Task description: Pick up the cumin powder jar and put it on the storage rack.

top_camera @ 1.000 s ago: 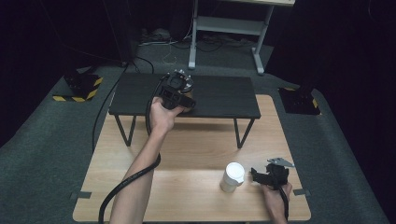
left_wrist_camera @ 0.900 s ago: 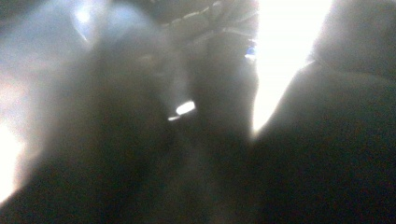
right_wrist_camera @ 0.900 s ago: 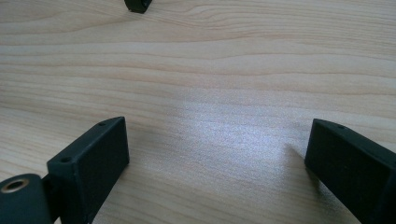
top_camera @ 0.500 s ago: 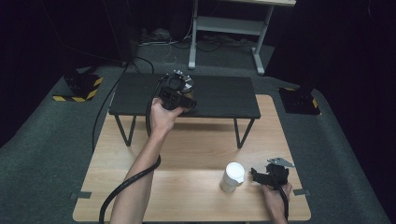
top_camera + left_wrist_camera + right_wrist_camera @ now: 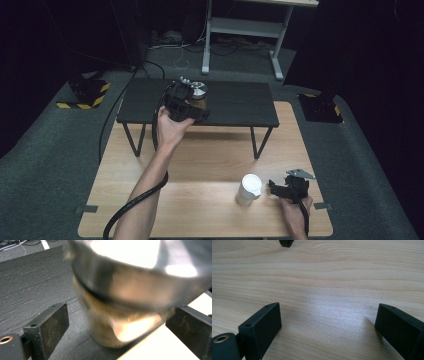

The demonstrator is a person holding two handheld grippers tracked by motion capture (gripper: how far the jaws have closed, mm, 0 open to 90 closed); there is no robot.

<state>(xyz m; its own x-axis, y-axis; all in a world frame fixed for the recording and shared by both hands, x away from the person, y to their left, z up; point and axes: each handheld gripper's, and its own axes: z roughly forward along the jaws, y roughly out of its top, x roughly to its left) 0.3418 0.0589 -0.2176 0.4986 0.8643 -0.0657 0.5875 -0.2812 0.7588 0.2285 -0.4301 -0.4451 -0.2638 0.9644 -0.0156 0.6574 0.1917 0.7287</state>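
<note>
A jar (image 5: pixel 199 90) with a shiny metal lid stands on the black shelf (image 5: pixel 235 102), near its front edge. My left gripper (image 5: pixel 195 103) reaches it from the near side. In the left gripper view the jar (image 5: pixel 120 302) is close and blurred between the jaws. The jaws have just been opening, and a gap shows beside the left pad, so my left gripper (image 5: pixel 120 325) is open around it. A white cup (image 5: pixel 249 189) with a lid stands on the wooden table (image 5: pixel 200 165). My right gripper (image 5: pixel 274 188) rests just right of it. It (image 5: pixel 328 322) is open over bare wood.
The black shelf stands on thin legs across the table's far half. A desk frame (image 5: pixel 240 30) and cables lie on the carpet beyond. Yellow-black striped blocks (image 5: pixel 85 95) sit at the table's far corners. The left gripper's cable runs along the forearm.
The left hand has drawn back a little toward the shelf's front edge, away from the jar. The right hand and the white cup have stayed put.
</note>
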